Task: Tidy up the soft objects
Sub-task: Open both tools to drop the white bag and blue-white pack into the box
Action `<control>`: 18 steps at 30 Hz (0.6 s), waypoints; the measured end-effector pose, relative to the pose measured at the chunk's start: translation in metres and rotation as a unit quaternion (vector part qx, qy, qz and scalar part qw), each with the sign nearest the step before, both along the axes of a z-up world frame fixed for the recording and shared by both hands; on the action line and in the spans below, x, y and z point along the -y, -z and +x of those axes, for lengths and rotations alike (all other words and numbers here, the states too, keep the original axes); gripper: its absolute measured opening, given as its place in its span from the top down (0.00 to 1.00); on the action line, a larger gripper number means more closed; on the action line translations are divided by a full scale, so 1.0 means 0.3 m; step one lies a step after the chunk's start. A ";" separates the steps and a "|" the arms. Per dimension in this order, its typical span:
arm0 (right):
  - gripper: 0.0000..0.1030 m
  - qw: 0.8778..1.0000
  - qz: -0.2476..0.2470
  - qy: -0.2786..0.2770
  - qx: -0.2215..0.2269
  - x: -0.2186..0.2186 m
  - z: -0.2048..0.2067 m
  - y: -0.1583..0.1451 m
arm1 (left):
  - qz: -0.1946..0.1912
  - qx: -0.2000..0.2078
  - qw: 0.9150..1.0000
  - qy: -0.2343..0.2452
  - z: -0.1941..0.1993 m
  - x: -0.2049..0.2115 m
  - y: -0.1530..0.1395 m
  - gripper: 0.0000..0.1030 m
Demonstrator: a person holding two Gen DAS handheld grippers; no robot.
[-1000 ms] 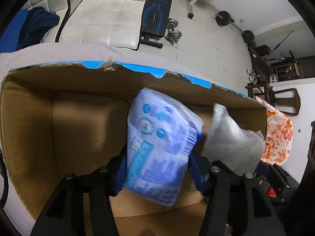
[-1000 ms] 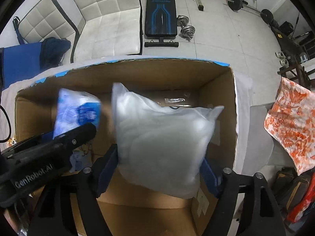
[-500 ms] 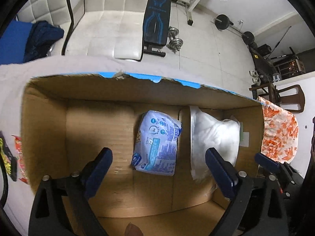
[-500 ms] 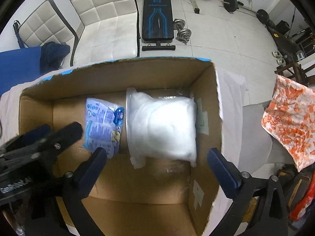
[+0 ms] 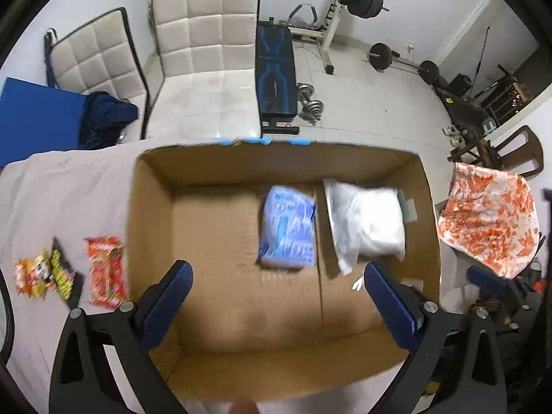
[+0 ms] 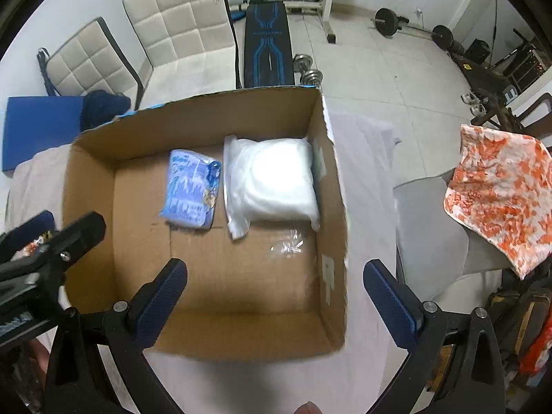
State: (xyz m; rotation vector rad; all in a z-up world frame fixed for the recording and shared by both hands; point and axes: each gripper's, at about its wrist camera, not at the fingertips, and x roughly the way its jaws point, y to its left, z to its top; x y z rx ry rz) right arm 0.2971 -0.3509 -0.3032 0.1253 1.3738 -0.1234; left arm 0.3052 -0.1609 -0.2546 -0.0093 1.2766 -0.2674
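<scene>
A crinkly blue printed plastic packet and a puffy white plastic-wrapped cushion lie side by side on the floor of the open corrugated cardboard box. Left gripper and right gripper hover spread, empty. Glossy red snack wrappers lie on the cloth beside the box.

The cardboard box is brown, with blue tape along its far rim. Inside it, one soft packet is light blue with darker blue print, and the plastic bag is white. The cloth on the desk is pale pinkish white. The snack packet is red and orange. The hanging cloth is white with an orange pattern. The left hand-held gripper and the right hand-held gripper are black with blue pads.
</scene>
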 end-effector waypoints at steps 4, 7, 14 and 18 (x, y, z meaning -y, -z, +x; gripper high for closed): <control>0.00 1.000 -0.002 -0.002 0.020 -0.015 -0.112 -0.075 | 0.007 0.011 1.000 -0.011 -0.102 -0.030 -0.036 0.01; 0.00 1.000 -0.001 -0.004 0.027 -0.024 -0.188 -0.116 | 0.013 0.026 0.999 -0.019 -0.169 -0.050 -0.070 0.01; 0.00 0.999 -0.001 0.004 0.040 -0.049 -0.316 -0.210 | -0.004 0.039 0.999 -0.021 -0.287 -0.108 -0.151 0.01; 0.00 0.999 0.004 0.014 0.045 -0.085 -0.348 -0.262 | -0.018 0.045 0.999 -0.016 -0.318 -0.146 -0.200 0.01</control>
